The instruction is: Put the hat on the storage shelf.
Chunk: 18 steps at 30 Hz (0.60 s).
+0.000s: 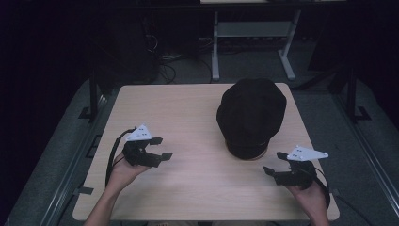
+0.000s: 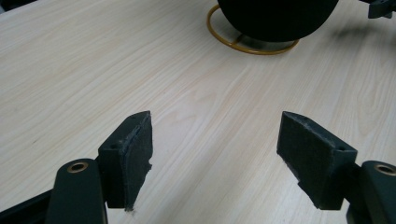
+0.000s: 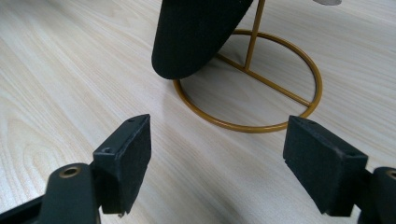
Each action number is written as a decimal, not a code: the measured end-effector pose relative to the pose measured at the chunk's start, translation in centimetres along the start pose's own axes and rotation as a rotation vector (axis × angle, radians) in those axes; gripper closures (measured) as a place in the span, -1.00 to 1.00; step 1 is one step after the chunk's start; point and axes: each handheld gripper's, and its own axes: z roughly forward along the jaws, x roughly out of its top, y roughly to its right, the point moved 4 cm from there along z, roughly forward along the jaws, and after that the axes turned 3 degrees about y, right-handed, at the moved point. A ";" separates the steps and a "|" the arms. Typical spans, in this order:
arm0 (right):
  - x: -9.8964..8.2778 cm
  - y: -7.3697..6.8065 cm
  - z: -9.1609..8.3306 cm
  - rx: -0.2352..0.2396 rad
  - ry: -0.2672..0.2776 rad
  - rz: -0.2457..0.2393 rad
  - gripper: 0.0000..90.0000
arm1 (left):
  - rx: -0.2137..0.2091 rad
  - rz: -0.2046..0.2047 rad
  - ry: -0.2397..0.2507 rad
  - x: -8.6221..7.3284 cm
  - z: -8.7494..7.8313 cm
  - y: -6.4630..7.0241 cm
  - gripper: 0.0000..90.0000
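A black cap sits on a gold wire stand at the right middle of the light wooden table. The stand's ring base and upright rod show under the cap's brim in the right gripper view. My left gripper is held open at the table's left, pointing right toward the cap, nothing between its pads. At the front right, my right gripper is open too, just short of the stand, pointing left.
Beyond the table stand a grey metal desk frame and tangled cables on a dark floor. Metal rails run along both table sides. Bare tabletop lies between the two grippers.
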 end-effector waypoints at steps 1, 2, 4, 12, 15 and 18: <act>0.0 0.0 0.0 0.000 0.000 -0.001 -0.49 | 0.002 -0.004 0.005 -0.2 -0.2 0.0 -0.42; 0.0 -0.1 0.0 0.000 0.000 -0.001 -0.49 | 0.007 -0.005 0.006 -0.3 -0.3 0.0 -0.42; 0.0 -0.1 0.0 -0.001 -0.001 -0.003 -0.49 | 0.020 0.001 -0.001 -0.7 -0.7 -0.1 -0.42; 0.1 -0.3 0.0 0.006 -0.005 -0.009 -0.49 | 0.047 -0.016 0.007 -2.2 -1.7 -0.2 -0.45; 0.0 -0.4 -0.1 0.009 -0.002 -0.010 -0.49 | 0.051 -0.029 0.015 -2.8 -2.0 0.0 -0.45; 0.0 -0.5 -0.1 0.013 -0.001 -0.014 -0.49 | 0.060 -0.042 0.029 -3.5 -2.2 0.2 -0.45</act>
